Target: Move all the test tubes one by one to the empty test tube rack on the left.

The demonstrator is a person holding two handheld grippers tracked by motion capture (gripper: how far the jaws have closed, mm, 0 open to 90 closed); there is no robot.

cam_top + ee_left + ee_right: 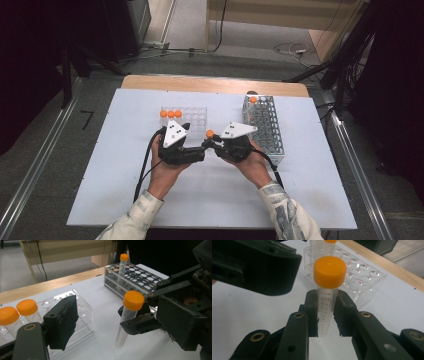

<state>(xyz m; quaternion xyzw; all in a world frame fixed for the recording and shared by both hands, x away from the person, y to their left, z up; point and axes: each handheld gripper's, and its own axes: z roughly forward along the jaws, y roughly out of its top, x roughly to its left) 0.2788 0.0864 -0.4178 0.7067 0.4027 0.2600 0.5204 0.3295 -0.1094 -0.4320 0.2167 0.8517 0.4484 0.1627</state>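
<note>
- Right gripper (325, 315) clamped on orange-capped tube (327, 290), held upright above white mat (125, 175), between clear rack (192, 117) and metal rack (267, 125).
- Left gripper (192, 152) jaws wide apart, holding nothing, flanking the tube without touching.
- Three capped tubes (170, 114) in clear rack.

Tube scale: printed graduation marks run down the clear wall of the orange-capped tube (326, 307); the numerals 14, 13 and 12 read just below the cap, smaller figures further down too blurred to read.
Clear rack: small red marks beside the wells of the clear rack (362, 272), not legible.
Other lettering: none readable elsewhere.
</note>
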